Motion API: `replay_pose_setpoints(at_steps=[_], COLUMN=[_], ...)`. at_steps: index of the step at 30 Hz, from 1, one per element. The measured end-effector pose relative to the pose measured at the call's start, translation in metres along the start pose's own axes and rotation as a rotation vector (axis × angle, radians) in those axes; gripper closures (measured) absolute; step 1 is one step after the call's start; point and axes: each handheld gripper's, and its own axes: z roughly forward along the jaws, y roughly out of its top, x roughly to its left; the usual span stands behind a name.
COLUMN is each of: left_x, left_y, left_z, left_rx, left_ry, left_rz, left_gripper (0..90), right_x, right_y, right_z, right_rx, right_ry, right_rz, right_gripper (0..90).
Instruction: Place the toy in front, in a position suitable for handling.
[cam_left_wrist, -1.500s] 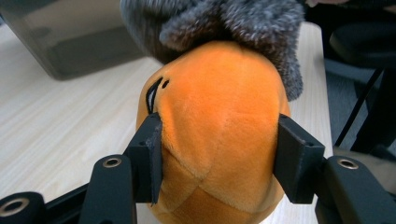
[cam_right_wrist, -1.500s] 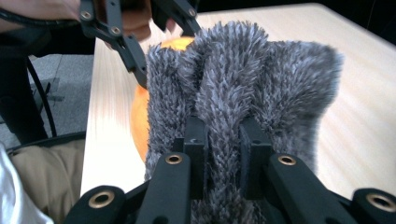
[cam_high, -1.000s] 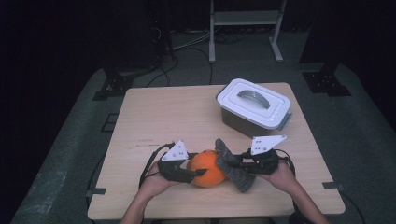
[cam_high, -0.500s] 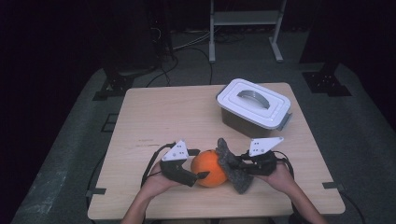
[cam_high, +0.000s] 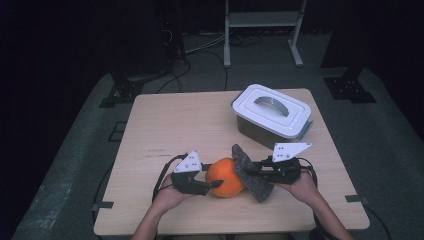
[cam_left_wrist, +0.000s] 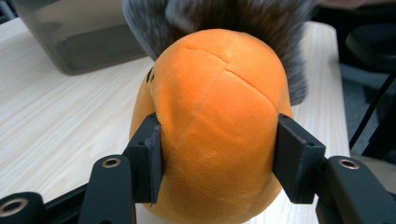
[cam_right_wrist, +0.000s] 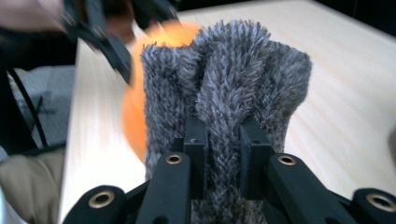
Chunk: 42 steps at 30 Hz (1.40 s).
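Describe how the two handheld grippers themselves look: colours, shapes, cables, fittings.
Both the left gripper and the right gripper have black bodies, each topped by a pale grey three-cornered plate with small dark dots. A black cable trails from each toward the table's near edge. In the gripper views the jaws are matte black, with blocky square pads on angular arms and brass-coloured ringed holes at the joints. The forearms appear bare; no sleeves are visible.

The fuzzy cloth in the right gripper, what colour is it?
Dark grey; the cloth shows best in the right gripper view.
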Motion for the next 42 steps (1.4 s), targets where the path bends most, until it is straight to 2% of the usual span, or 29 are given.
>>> replay_pose_setpoints(at_steps=[1,4,5,7,9,11,13,15,16,17,19,21,24,26,28,30,33,35,37,38,41,42], left_x=[0.0,-0.001,-0.002,-0.004,-0.004,-0.001,0.003,0.005,0.004,0.002,-0.001,-0.003,-0.007,-0.01,-0.011,-0.011,-0.011,-0.011,-0.009,-0.008,-0.008,-0.008], left_y=[0.001,0.003,0.002,-0.002,-0.006,-0.008,-0.009,-0.01,-0.01,-0.011,-0.009,-0.005,0.0,0.0,0.0,0.0,0.002,0.004,0.004,0.003,0.005,0.006], left_z=[-0.002,-0.008,-0.011,-0.011,-0.01,-0.01,-0.009,-0.004,-0.002,0.0,-0.001,-0.005,-0.006,-0.006,-0.006,-0.007,-0.01,-0.012,-0.015,-0.017,-0.02,-0.02], left_rx=[0.0,-0.008,-0.017,-0.004,-0.016,-0.047,-0.07,-0.07,-0.068,-0.073,-0.069,-0.071,-0.052,-0.048,-0.034,-0.036,-0.037,-0.032,-0.04,-0.046,-0.059,-0.05], left_ry=[0.009,0.027,0.027,0.039,0.017,0.004,0.012,0.006,-0.007,-0.005,0.013,0.037,0.043,0.047,0.046,0.048,0.058,0.067,0.073,0.074,0.079,0.083], left_rz=[-0.002,-0.005,-0.008,0.002,-0.009,-0.028,-0.039,-0.061,-0.06,-0.043,-0.026,-0.02,0.013,0.016,0.029,0.024,0.023,0.03,0.013,0.008,-0.001,0.006], left_gripper=[42.4,42.5,42.5,41.2,35.8,26.1,17.3,13.1,14.6,21.4,35.7,42.2,43.1,43.3,43.6,44.4,44.5,44.5,44.6,44.7,44.7,44.7], right_x=[0.0,0.009,0.009,0.008,0.005,0.001,0.001,0.0,0.0,0.0,0.0,0.002,0.008,0.009,0.008,0.002,0.001,0.001,0.002,0.007,0.011,0.012], right_y=[0.0,0.012,0.012,0.007,-0.004,-0.014,-0.014,-0.015,-0.017,-0.018,-0.016,-0.01,0.005,0.005,-0.002,-0.014,-0.014,-0.015,-0.011,-0.002,0.002,0.002], right_z=[0.0,0.007,0.01,0.018,0.025,0.027,0.024,0.022,0.022,0.023,0.022,0.016,0.005,0.007,0.016,0.021,0.021,0.022,0.019,0.015,0.016,0.019], right_rx=[0.0,0.004,0.012,0.03,0.041,0.015,0.026,0.021,0.016,0.012,0.022,0.001,-0.094,-0.083,-0.037,-0.043,-0.012,-0.005,-0.027,-0.072,-0.09,-0.078], right_ry=[0.0,0.006,0.003,-0.002,0.002,0.024,0.014,0.008,0.01,0.012,0.0,-0.005,0.009,0.005,0.004,0.024,-0.001,0.001,0.002,0.022,0.028,0.031], right_rz=[0.0,-0.046,-0.056,-0.051,-0.035,0.006,-0.002,0.0,0.009,0.012,0.009,-0.006,-0.027,-0.035,-0.029,0.017,0.002,0.004,0.009,-0.005,-0.018,-0.022], right_gripper=[75.8,75.7,75.7,75.7,75.7,75.7,75.6,75.6,75.6,75.6,75.7,75.7,75.8,75.7,75.6,75.6,75.6,75.6,75.7,75.7,75.7,75.7])
